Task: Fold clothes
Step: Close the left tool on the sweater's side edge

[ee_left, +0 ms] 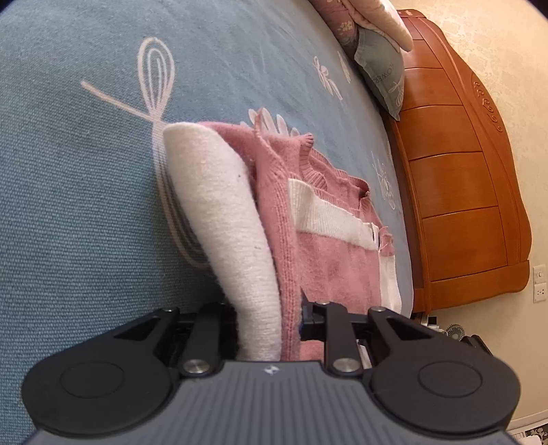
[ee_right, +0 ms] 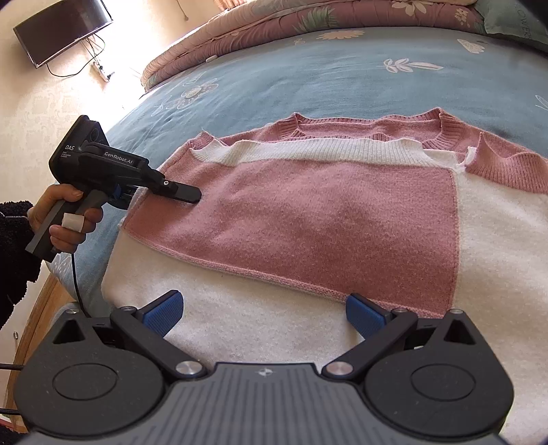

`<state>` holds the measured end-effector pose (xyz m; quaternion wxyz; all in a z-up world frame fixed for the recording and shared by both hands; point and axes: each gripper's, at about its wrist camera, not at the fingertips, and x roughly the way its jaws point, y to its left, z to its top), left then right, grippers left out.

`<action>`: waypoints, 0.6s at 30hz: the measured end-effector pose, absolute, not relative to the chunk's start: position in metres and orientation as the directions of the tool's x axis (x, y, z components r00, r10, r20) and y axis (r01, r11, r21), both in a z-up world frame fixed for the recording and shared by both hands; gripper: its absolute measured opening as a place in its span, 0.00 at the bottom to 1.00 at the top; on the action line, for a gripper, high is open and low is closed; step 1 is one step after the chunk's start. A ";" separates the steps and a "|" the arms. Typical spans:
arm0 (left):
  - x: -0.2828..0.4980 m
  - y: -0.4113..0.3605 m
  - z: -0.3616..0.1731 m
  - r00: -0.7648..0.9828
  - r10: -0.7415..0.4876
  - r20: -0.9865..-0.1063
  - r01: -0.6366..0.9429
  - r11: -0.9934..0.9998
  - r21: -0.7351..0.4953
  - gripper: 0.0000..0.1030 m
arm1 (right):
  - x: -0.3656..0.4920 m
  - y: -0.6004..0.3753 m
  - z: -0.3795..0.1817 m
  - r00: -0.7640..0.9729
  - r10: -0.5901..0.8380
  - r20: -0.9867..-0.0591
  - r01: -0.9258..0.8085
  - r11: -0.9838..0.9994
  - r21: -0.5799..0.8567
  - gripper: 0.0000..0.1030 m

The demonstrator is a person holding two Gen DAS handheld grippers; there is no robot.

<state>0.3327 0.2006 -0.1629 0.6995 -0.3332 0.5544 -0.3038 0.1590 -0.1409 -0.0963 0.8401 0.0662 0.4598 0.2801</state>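
Observation:
A pink and white knit sweater [ee_right: 325, 212] lies spread flat on the blue bedspread [ee_right: 308, 75], neckline toward the far side. In the right wrist view, my left gripper [ee_right: 186, 195] comes in from the left, its upper finger lying on the sweater's pink side edge. The left wrist view shows a thick fold of that sweater [ee_left: 328, 260], white and pink, running between the jaws of the left gripper [ee_left: 270, 325] and hiding the fingertips. My right gripper [ee_right: 263, 315] hovers open just above the sweater's white lower part, blue pads [ee_right: 164, 313] far apart with nothing between them.
A person's hand [ee_right: 65, 212] in a dark sleeve holds the left gripper's handle at the bed's left edge. A wooden headboard [ee_left: 459, 178] and a pillow [ee_left: 380, 68] stand at the bed's end. A rolled quilt [ee_right: 308, 17] lies along the far side. A television [ee_right: 61, 30] hangs on the wall.

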 end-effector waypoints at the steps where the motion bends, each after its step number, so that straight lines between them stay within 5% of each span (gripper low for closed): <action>1: 0.334 0.200 -0.164 0.196 -0.800 -0.568 0.053 0.587 -0.808 0.25 | 0.159 -0.140 -0.097 0.421 0.530 -0.736 -0.411 0.835 0.366 1.00; 11: 0.329 0.189 -0.153 0.225 -0.747 -0.625 0.113 0.657 -0.745 0.22 | 0.159 -0.140 -0.094 0.427 0.537 -0.728 -0.417 0.831 0.368 1.00; 18: 0.326 0.188 -0.151 0.239 -0.736 -0.634 0.122 0.670 -0.732 0.22 | 0.167 -0.140 -0.078 0.505 0.581 -0.638 -0.402 0.812 0.422 1.00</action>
